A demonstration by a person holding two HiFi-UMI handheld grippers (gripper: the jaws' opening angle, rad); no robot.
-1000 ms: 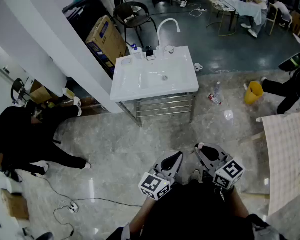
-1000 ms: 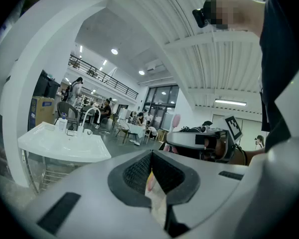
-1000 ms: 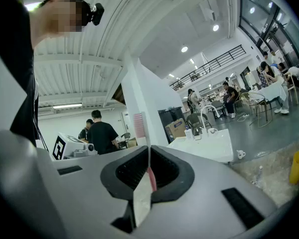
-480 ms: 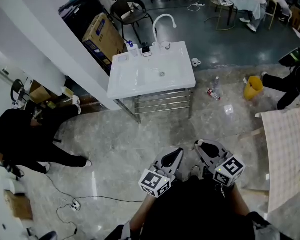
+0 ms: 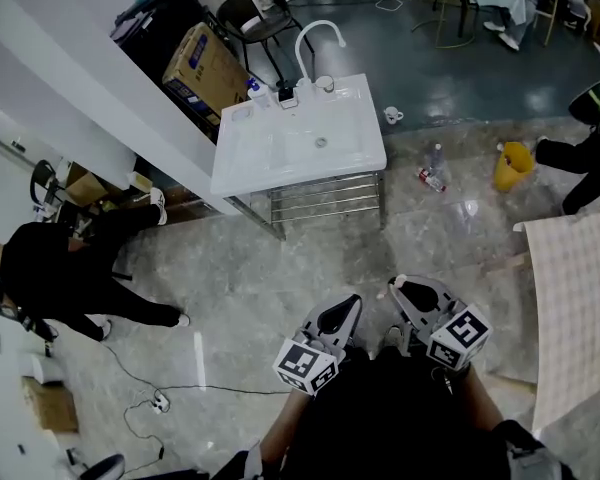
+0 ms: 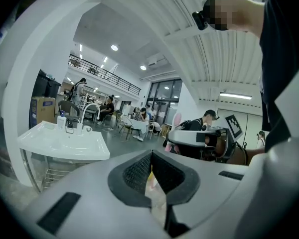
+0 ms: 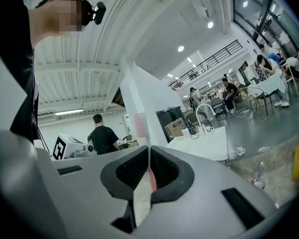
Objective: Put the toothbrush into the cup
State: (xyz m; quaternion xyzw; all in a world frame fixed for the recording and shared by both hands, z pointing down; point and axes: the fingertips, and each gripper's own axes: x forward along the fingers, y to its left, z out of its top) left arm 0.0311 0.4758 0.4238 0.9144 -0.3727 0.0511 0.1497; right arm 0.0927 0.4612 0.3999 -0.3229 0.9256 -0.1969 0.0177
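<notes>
My right gripper point(image 7: 149, 148) is shut on a toothbrush point(image 7: 140, 125); its pink-bristled head sticks up past the jaws and the white and pink handle runs down between them. In the left gripper view the same toothbrush point(image 6: 178, 119) shows above the right gripper. My left gripper point(image 6: 150, 153) has its jaws together with nothing in them. In the head view both grippers, left point(image 5: 345, 303) and right point(image 5: 405, 290), are held close to the person's body, well short of the white sink point(image 5: 255, 168). A small cup point(image 5: 323, 84) stands by the faucet point(image 5: 313, 36).
The sink stands on a metal rack point(image 5: 325, 203) against a white wall. A soap bottle point(image 5: 253, 88) sits at its back edge. A mug point(image 5: 391, 116), a bottle point(image 5: 433, 158) and a yellow bucket point(image 5: 510, 166) are on the floor. A person in black point(image 5: 60, 273) sits at left.
The head view has shifted, so the sink sits a little higher and further left in the picture. Both grippers keep their place near the body, and the toothbrush stays held.
</notes>
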